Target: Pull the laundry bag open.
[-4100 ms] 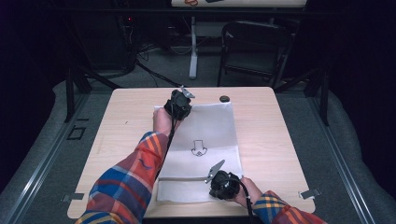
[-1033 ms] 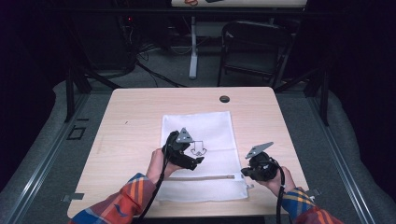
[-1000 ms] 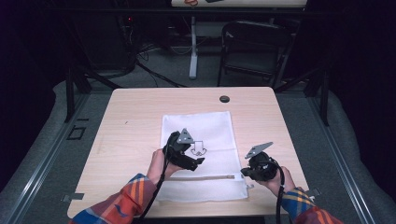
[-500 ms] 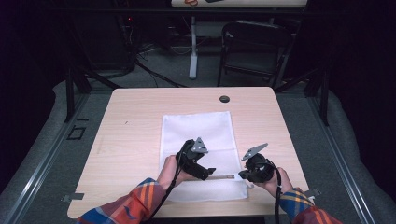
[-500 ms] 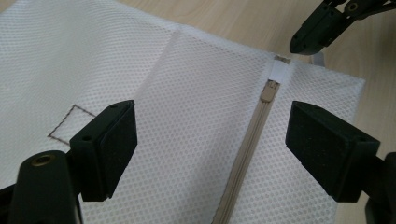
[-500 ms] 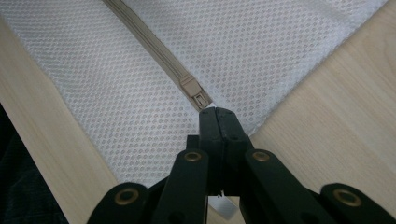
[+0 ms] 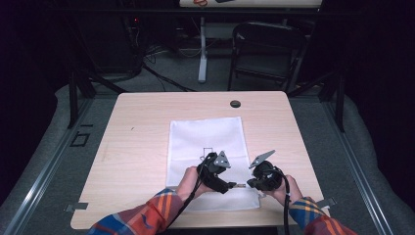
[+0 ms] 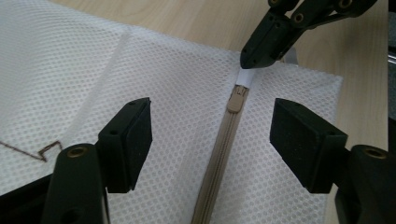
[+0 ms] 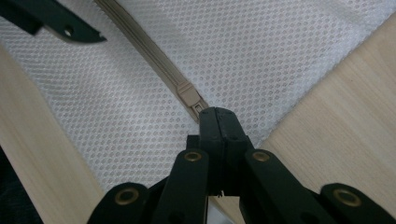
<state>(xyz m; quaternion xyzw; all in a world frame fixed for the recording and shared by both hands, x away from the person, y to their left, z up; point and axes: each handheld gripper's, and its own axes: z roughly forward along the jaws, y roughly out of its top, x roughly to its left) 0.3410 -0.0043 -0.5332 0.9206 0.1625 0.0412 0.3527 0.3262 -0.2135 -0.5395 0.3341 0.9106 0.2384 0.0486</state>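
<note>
The right tongs (image 9: pixel 216 116) are pressed together, pinching the small white tab (image 8: pixel 244 77) at the end of the zipper, just past the tan zipper slider (image 9: pixel 189 94), which lies right ahead of their tips. In the left gripper view those same black tips come down from the top edge onto the tab, with the slider (image 8: pixel 236 100) touching it on the near side. The left tongs (image 8: pixel 210 140) are spread wide, one black pad on each side of the tan zipper (image 8: pixel 219 158), hovering low over the mesh; whether the pads touch the fabric cannot be told. The zipper runs straight between the two pads and on toward the right tongs. It belongs to a white mesh laundry bag (image 7: pixel 208 147) that lies flat under both tongs, with a thin brown outline mark (image 8: pixel 49 150) showing off to one side of the left tongs' pad. In the high view the left tongs (image 7: pixel 230 185) and the right tongs (image 7: pixel 250 184) face each other, tips near one another, over the near end of the bag, the person's plaid sleeves (image 7: pixel 147 218) coming in behind them. The bag rests on a light wooden table (image 7: pixel 137 132), and well beyond the tongs, near the table's far edge, sits a small dark round disc (image 7: pixel 235 104).
</note>
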